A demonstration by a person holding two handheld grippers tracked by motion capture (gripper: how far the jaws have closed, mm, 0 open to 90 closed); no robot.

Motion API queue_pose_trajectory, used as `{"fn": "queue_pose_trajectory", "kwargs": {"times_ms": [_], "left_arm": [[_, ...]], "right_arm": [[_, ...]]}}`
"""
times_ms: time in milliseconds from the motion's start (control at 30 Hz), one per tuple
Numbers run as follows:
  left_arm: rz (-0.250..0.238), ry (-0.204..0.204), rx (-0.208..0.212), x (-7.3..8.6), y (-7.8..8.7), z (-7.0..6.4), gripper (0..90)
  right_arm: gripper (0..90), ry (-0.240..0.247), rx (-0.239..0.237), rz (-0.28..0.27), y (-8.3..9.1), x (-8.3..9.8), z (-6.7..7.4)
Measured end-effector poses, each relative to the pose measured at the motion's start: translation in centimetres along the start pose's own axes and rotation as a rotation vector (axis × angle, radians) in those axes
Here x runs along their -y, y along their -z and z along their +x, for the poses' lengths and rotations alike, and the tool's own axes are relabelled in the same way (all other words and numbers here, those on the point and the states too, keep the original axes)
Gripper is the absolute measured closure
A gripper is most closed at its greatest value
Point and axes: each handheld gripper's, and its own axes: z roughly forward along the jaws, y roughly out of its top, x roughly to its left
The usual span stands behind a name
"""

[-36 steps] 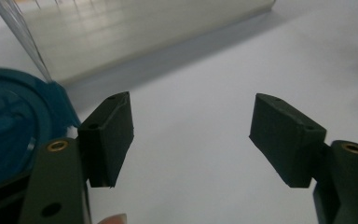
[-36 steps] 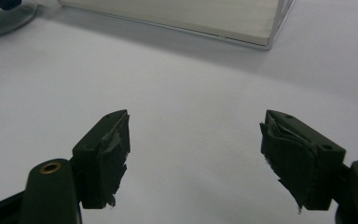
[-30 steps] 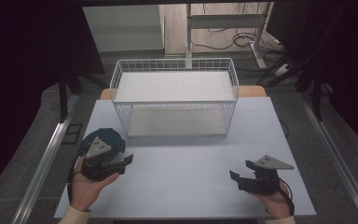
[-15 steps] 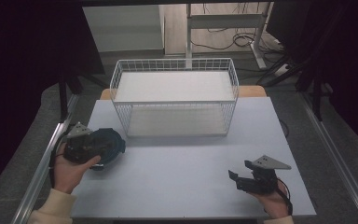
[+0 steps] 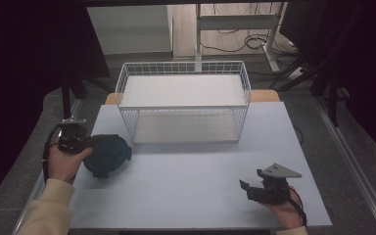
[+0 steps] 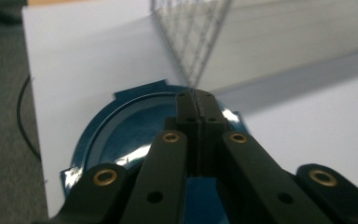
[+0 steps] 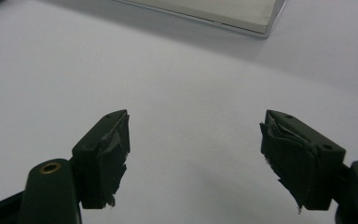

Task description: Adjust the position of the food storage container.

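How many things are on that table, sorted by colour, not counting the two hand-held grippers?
White: 1, the wire basket
Dark blue: 1, the round lid
Total: 2

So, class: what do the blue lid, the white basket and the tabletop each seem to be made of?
Blue lid: probably plastic, glossy; it throws bright reflections and has moulded tabs and a raised ring.
White basket: thin wire in an open grid, apparently coated or painted white.
Tabletop: smooth, matte pale board, perhaps laminate; the look leaves that open.
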Motion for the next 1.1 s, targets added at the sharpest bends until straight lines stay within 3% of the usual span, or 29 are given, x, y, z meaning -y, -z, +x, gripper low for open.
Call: {"fn": "queue_pose_trajectory", "kwargs": {"times_ms": [133,233,367,633,833,1100], "left_arm": [[0.035,0.003,-0.023,-0.2,-0.8,1.2,90.0],[0.047,-0.009,-0.092,-0.4,-1.5,2.0,90.0],[0.052,0.005,-0.088,-0.7,-2.2,3.6,90.0],[0.156,-0.005,-0.152,-0.8,-4.6,6.3,90.0],[0.196,-0.031,-0.175,-0.3,-5.2,6.7,90.0],[0.231,-0.065,-0.166,0.4,-5.8,6.8,90.0]], "right_arm": [[23.6,-0.005,-0.004,0.001,-0.2,0.0,0.1],[23.6,0.001,-0.004,0.002,-0.2,0.0,0.1],[23.6,0.0,-0.003,0.004,-0.2,0.0,0.0],[23.4,0.007,-0.002,0.013,-0.3,0.0,0.0],[23.1,0.015,0.001,0.022,-0.5,0.2,0.1],[22.7,0.023,0.004,0.028,-0.7,0.3,0.2]]}}
